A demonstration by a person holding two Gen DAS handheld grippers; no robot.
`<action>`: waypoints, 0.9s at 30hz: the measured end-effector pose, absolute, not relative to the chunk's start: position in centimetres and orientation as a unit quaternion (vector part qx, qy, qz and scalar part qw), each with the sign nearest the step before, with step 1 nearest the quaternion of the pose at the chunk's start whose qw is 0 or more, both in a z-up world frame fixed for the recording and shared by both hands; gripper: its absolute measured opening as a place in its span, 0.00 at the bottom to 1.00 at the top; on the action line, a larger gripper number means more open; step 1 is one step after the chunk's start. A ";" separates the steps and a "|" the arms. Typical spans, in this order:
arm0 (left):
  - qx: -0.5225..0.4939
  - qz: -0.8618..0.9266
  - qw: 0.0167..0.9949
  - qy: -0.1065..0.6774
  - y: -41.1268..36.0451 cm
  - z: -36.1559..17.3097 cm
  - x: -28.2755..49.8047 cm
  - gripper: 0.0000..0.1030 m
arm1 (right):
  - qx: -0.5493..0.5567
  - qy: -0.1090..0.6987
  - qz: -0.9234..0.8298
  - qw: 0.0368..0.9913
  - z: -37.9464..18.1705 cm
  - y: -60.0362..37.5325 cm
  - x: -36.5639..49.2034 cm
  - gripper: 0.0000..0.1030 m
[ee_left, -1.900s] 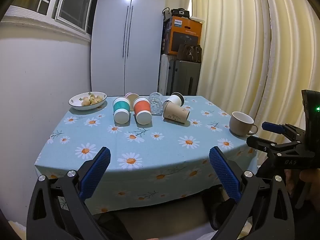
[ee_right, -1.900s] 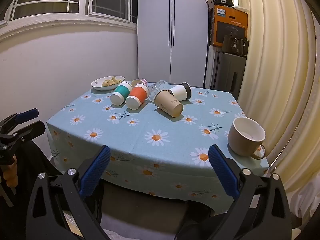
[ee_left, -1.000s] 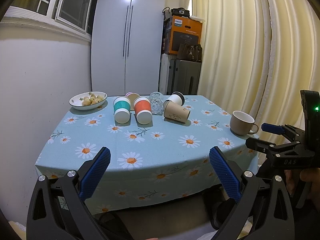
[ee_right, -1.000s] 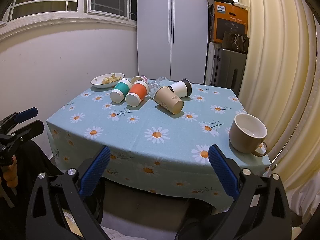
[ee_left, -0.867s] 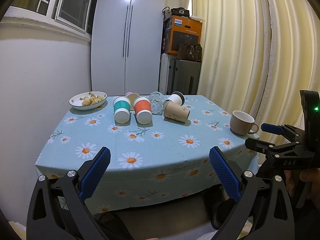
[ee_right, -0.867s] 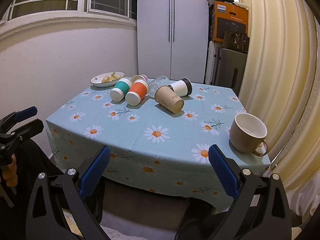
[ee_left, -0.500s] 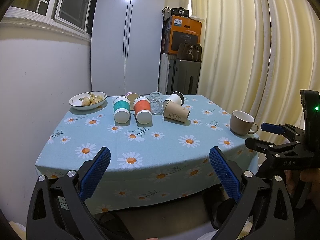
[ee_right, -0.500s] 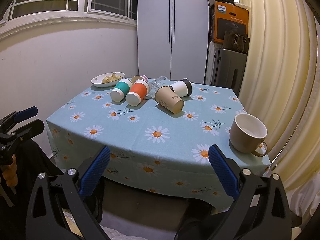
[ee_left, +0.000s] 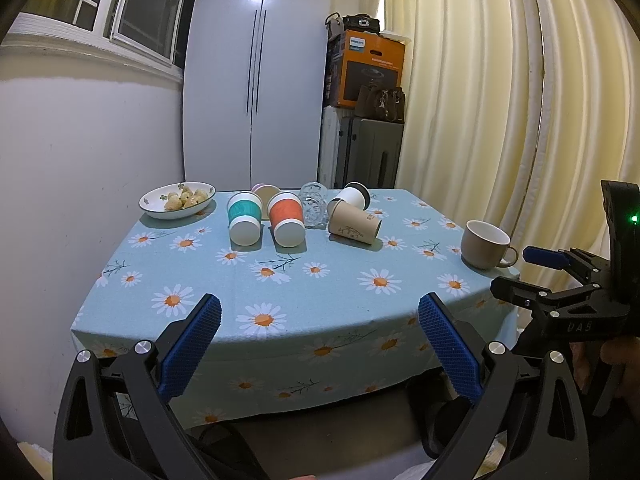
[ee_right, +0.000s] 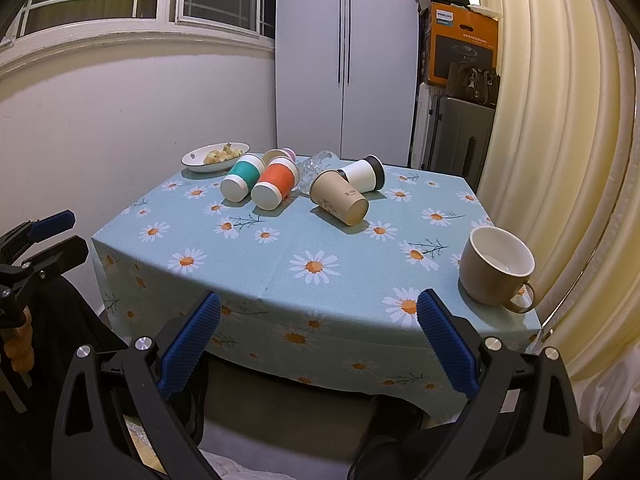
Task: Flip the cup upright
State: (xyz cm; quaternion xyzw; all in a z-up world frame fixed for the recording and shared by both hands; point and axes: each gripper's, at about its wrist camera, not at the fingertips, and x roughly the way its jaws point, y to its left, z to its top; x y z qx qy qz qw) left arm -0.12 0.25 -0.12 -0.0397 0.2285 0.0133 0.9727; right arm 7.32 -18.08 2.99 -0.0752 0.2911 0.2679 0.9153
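Observation:
Several cups lie on their sides at the far end of the daisy tablecloth (ee_left: 320, 292): a teal cup (ee_left: 243, 218), an orange cup (ee_left: 286, 219), a brown paper cup (ee_left: 354, 223), a white cup with a black lid (ee_left: 354, 196) and a clear glass (ee_left: 313, 204). They also show in the right wrist view, the brown paper cup (ee_right: 339, 197) nearest. A beige mug (ee_right: 496, 266) stands upright at the right edge. My left gripper (ee_left: 318, 344) and right gripper (ee_right: 318, 340) are open and empty, in front of the table's near edge.
A bowl of food (ee_left: 178, 199) sits at the far left corner. A white wall is left of the table, curtains (ee_left: 500, 100) to its right, a white cabinet (ee_left: 256, 80) and stacked boxes (ee_left: 366, 68) behind. Each gripper shows at the other view's edge.
Hardly anything differs: the right wrist view has shifted very slightly, and the grippers stay open in front of the table.

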 end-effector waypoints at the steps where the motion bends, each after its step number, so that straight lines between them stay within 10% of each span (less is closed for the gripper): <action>1: -0.039 0.013 0.973 0.228 0.3 -0.1 -0.2 0.94 | -0.075 0.291 0.268 0.915 3.0 -18.1 7.3 0.94; 27: -0.038 0.012 0.973 0.228 0.1 0.0 -0.2 0.94 | -0.077 0.288 0.265 0.917 3.0 -18.0 7.2 0.94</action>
